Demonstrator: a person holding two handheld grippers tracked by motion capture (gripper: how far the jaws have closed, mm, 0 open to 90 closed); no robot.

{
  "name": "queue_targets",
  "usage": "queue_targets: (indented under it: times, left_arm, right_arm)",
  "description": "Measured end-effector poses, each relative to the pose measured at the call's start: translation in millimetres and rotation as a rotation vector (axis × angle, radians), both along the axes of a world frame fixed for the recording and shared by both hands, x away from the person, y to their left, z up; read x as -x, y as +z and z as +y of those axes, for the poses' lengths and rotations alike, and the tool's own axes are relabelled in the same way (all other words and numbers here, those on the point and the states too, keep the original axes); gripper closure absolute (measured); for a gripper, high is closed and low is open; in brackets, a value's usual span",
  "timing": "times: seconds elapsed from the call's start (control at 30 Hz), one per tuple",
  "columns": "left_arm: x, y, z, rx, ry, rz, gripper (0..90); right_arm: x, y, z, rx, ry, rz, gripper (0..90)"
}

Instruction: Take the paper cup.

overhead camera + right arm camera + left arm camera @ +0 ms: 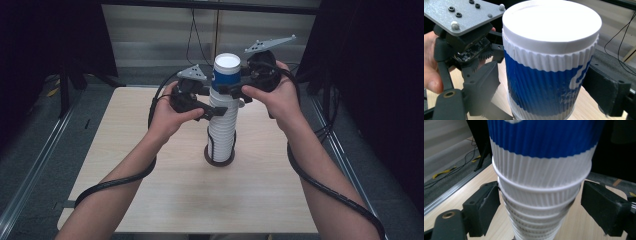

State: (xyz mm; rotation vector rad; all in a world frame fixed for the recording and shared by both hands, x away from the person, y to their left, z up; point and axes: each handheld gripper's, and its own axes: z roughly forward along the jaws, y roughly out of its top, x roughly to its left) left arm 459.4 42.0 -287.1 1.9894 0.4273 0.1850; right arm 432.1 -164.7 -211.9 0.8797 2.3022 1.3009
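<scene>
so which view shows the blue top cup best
The right gripper view: the top cup shows with its white base and blue band. The left gripper view catches its lower band; the high view shows it small atop the stack.

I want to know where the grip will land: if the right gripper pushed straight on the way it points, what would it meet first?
The right gripper would first meet the blue-banded top cup of the cup stack, which already stands between its open jaws. How much gap is left to the gripper's body is unclear.
</scene>
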Motion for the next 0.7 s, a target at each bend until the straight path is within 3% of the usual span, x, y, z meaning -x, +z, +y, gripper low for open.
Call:
queue_targets:
  times: [0.13,0.2,0.37,0.7]
  left_arm:
    - [-2.8,-0.3,-0.4,0.016,-0.002,0.011,15.2]
    - [-2.8,-0.6,-0.1,0.010,-0.008,-0.002,15.3]
    - [-2.8,-0.8,1.4,0.014,-0.010,-0.003,16.0]
    - [-1.2,-0.2,1.6,0.011,0.001,0.000,16.6]
  right_arm:
    - [-0.7,-1.6,0.0,-0.007,-0.006,-0.007,16.8]
    - [-0.5,-3.0,-0.6,0.000,-0.011,-0.016,20.0]
    - [-1.4,-6.4,-1.1,-0.024,-0.019,-0.010,19.0]
    - [-4.9,-18.2,5.1,-0.016,-0.035,-0.002,15.0]
